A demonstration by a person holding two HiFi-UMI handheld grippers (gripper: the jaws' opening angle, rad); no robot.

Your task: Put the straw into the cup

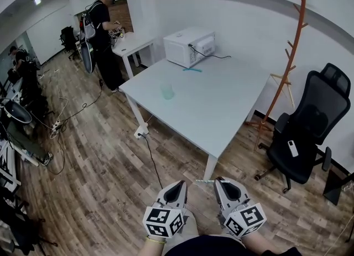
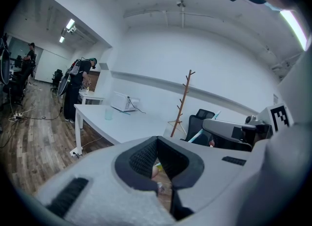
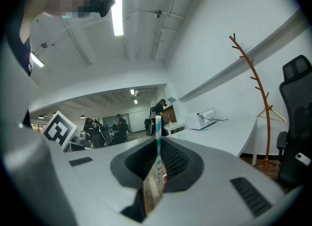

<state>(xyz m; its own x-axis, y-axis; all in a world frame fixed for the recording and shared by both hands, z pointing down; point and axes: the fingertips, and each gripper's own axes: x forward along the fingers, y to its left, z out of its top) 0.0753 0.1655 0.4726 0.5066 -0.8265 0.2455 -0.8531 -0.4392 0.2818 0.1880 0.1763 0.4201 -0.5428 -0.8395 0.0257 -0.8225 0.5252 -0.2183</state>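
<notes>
Looks down across a wood floor [image 1: 99, 155] toward a white table [image 1: 221, 111], with both grippers low in the head view, side by side and well short of the table's near corner. Grips a white-and-teal striped straw [image 3: 157, 139] in the right gripper [image 1: 220, 180] — jaws pressed together on it, the straw rising upright between the pads in the right gripper view and poking out sideways toward the left gripper [image 1: 178, 183] in the head view. Carries nothing in the left: jaws closed tip to tip, only a sliver of floor visible through the gap behind the pads.

Finds the cup [image 1: 167, 90], pale, translucent and upright, on the table's far half — well apart from both grippers and from the held straw. Notes a second, teal straw [image 1: 192, 69] lying flat on the table beyond the cup, just in front of a white microwave [image 1: 189, 46] set at the far corner with a black cord trailing to the right. Places a wooden coat rack [image 1: 289, 56] against the wall right of the table and a black office chair [image 1: 310, 128] beside it, with a small white object [image 1: 292, 148] on the seat. Shows a person [image 1: 102, 34] in dark clothes standing at a smaller white table [image 1: 135, 43] beyond the far left corner, and a cable [image 1: 152, 158] running across the floor from near the table leg.
</notes>
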